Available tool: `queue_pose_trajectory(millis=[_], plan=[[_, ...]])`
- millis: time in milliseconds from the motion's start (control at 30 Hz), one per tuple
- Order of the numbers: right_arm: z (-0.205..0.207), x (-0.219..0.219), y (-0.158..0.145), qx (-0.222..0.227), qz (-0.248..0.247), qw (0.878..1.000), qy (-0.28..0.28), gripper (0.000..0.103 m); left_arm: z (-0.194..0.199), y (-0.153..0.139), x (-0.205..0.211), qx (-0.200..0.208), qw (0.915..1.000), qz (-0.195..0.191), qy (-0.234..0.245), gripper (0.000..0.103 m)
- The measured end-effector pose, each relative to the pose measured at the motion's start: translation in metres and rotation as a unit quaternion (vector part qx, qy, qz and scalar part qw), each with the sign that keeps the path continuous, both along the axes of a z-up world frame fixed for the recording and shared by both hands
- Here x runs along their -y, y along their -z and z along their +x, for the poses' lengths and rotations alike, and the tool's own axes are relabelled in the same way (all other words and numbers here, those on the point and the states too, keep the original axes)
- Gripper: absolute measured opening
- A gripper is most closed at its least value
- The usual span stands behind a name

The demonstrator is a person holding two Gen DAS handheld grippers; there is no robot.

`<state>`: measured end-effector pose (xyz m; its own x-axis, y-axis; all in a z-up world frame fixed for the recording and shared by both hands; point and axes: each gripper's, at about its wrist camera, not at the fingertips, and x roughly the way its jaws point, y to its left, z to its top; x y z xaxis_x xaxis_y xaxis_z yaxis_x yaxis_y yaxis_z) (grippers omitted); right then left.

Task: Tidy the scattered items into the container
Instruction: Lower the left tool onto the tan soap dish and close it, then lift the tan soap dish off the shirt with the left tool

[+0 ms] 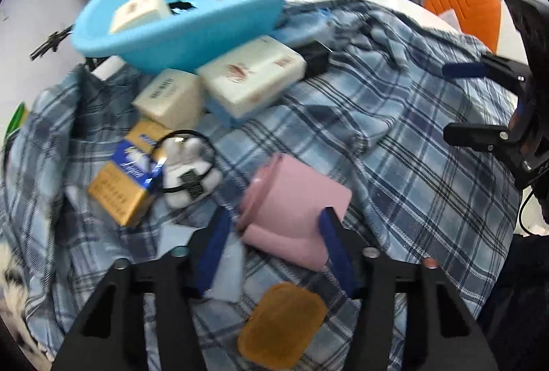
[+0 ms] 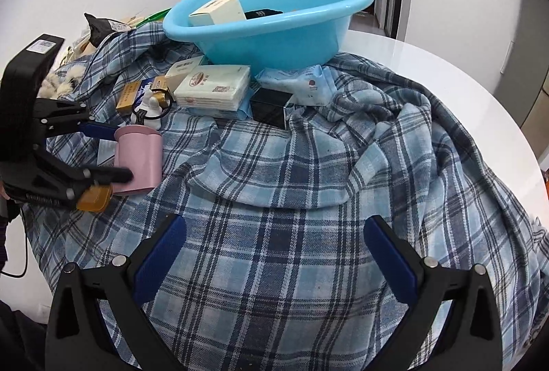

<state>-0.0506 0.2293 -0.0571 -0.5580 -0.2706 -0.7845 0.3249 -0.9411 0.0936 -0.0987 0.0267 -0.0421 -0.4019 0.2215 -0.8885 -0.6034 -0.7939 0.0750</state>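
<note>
My left hand-held gripper (image 1: pixel 274 234) has its blue pads closed on the pink cup (image 1: pixel 291 199), which lies on its side on the plaid cloth (image 2: pixel 291 251), well short of the blue basin (image 2: pixel 274 28). My right hand-held gripper (image 2: pixel 274 258) hangs wide and empty over bare cloth, nearer me than the basin.

An amber pad (image 1: pixel 281 323) lies just behind the cup on my side; a carton (image 1: pixel 127 179) and a white figure with a black loop (image 1: pixel 188 165) sit between cup and basin, left of the direct line. Tissue packs (image 2: pixel 212 86) and a black box (image 2: pixel 271 107) crowd the basin's foot.

The cup is round and smooth, I judge, so it could roll out of the pads as I lift. Carried low toward the basin, it could clip the tissue packs or the rim.
</note>
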Motion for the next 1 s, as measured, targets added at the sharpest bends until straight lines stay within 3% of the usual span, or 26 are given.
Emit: queue_pose_trajectory(millis=[67, 200, 233, 333, 467, 600, 700, 733, 867, 1000], plan=[[0.0, -0.001, 0.0, 0.002, -0.006, 1.0, 0.001, 0.103, 0.001, -0.004, 0.007, -0.006, 0.9998, -0.011, -0.012, 0.046], [0.0, 0.0, 0.0, 0.007, -0.016, 1.0, -0.002, 0.103, 0.007, -0.006, 0.018, 0.001, 0.9996, -0.018, -0.023, 0.048], [0.001, 0.002, 0.0, 0.007, -0.016, 1.0, -0.005, 0.103, 0.01, -0.007, 0.021, 0.004, 0.9995, -0.016, -0.028, 0.053], [0.002, 0.006, 0.0, 0.006, -0.01, 1.0, -0.015, 0.103, 0.02, -0.006, 0.033, 0.027, 0.9985, 0.005, -0.047, 0.085], [0.001, 0.009, 0.002, 0.009, -0.008, 1.0, -0.019, 0.103, 0.038, 0.001, 0.035, 0.071, 0.9942, 0.042, -0.07, 0.086], [-0.001, 0.011, 0.004, 0.014, -0.018, 1.0, -0.02, 0.103, 0.047, 0.009, 0.026, 0.048, 0.9962, 0.014, -0.071, 0.086], [0.002, 0.012, 0.002, 0.011, -0.02, 0.999, -0.024, 0.103, 0.042, 0.015, 0.028, 0.065, 0.9954, 0.016, -0.068, 0.086], [0.003, 0.013, 0.002, 0.008, -0.017, 1.0, -0.025, 0.103, 0.042, 0.017, 0.03, 0.069, 0.9954, 0.015, -0.065, 0.084], [0.004, 0.01, 0.002, 0.004, -0.008, 1.0, -0.019, 0.103, 0.047, 0.02, 0.034, 0.077, 0.9952, 0.002, -0.061, 0.047], [-0.001, 0.007, 0.011, 0.023, -0.016, 1.0, -0.013, 0.103, 0.057, 0.012, 0.033, 0.08, 0.9951, 0.015, -0.057, 0.045]])
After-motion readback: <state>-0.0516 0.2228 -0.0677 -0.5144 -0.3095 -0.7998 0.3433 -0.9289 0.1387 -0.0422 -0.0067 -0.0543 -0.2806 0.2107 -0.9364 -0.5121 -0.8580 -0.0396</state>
